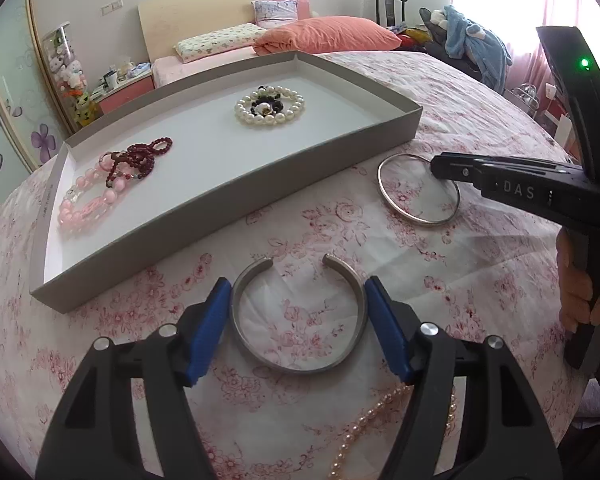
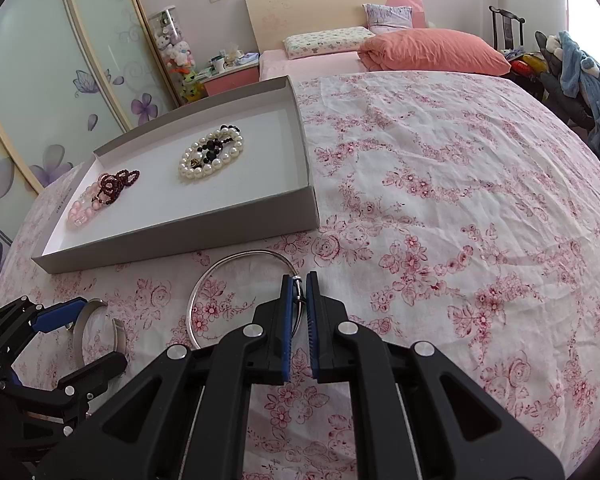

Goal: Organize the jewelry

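grey card forms the tray (image 1: 236, 196), a shallow open box lying on the quilt (image 2: 440, 200); its low front wall faces us. right of the tray the quilt lies bare and wide. between the front wall and our grippers only a narrow strip of quilt is open.

our left gripper (image 1: 298, 320) straddles the cuff (image 1: 300, 366), a flat grey metal band with a gap facing the tray. the blue pads (image 1: 210, 328) stand at the cuff's two outer sides, at or just off the metal; we cannot tell whether they press. the cuff lies flat on the quilt.

our right gripper (image 2: 299, 292) is clenched on the bangle (image 2: 204, 288), a thin silver ring; the pads pinch its right rim. the bangle's left part lies near the tray wall.

inside the tray, a pearl loop (image 1: 269, 107) with dark beads at its centre lies toward the right. pink beads (image 1: 86, 200) and a dark red strand (image 1: 140, 158) lie touching at the left end.

a peach pearl strand (image 1: 364, 420) lies on the quilt under our left gripper, partly hidden. the tray's front wall stands between both metal pieces and the tray floor.
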A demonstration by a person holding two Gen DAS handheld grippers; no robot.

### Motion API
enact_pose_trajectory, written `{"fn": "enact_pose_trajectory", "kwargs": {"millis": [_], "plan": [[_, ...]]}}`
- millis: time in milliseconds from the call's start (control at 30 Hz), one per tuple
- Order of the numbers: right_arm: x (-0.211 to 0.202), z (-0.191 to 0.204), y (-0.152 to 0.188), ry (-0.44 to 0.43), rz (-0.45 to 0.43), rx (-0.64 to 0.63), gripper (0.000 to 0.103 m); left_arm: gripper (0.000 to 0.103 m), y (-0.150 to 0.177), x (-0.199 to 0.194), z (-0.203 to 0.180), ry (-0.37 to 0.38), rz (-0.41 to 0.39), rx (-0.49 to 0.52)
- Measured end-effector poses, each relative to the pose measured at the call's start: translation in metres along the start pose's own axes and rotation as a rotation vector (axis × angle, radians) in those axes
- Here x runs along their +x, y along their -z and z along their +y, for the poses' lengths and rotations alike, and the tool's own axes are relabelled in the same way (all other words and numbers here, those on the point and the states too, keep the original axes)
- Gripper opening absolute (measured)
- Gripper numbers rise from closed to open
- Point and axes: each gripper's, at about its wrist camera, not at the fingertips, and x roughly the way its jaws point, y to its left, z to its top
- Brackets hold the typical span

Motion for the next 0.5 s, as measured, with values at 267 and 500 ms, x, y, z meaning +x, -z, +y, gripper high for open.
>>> {"fn": "enact_pose_trajectory", "kwargs": {"millis": [267,500], "plan": [[-0.002,0.002,0.001,-0.01,-0.007,-0.01,0.007,0.066,-0.005,-0.014,0.006,-0.019,-0.061,-0.045],[-0.022,0.012,0.001,-0.057,-0.063,-0.029,0.008,0.066,-0.003,-0.033,0.021,-0.053,-0.118,-0.111]]}}
